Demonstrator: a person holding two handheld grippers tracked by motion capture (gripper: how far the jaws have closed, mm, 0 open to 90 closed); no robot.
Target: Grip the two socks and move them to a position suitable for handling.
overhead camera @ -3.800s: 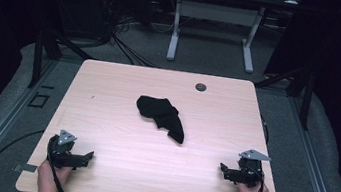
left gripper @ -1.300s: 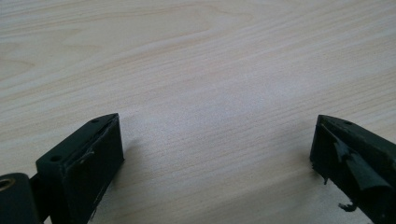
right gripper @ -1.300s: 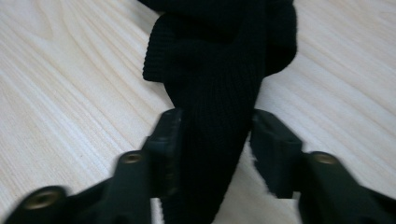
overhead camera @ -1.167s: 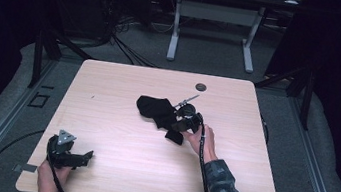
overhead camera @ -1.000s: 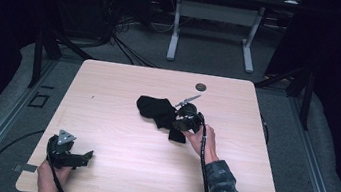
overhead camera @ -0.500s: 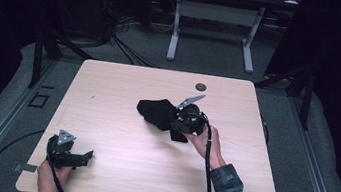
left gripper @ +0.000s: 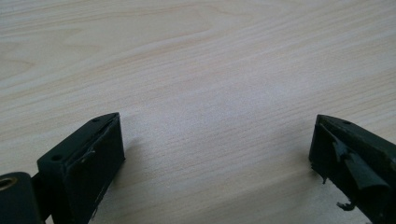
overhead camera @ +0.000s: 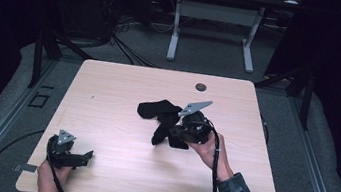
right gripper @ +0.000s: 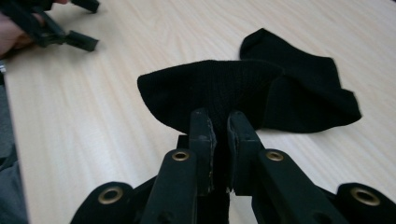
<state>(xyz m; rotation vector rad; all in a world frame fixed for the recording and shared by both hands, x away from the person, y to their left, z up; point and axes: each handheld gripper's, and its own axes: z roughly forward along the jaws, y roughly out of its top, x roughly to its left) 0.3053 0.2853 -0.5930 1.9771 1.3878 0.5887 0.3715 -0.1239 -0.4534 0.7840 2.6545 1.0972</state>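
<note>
Black sock (right gripper: 219, 93) pinched at one edge by clenched right gripper (right gripper: 218, 126), soft, light, drapes limp off bench (overhead camera: 124, 84); left gripper (left gripper: 215, 149) released, empty.

Plain black socks (overhead camera: 163, 117) lie on a pale wood-grain table (overhead camera: 118, 93); the gripper fingers (right gripper: 203, 135) are black.

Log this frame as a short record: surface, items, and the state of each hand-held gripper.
surface: wooden table
items: two black socks; one lifted sock, one flat sock
right hand-held gripper: shut on the lifted sock, near table centre
left hand-held gripper: open, nothing between the jaws, resting at the near left edge
other: small dark grommet near the far edge
</note>
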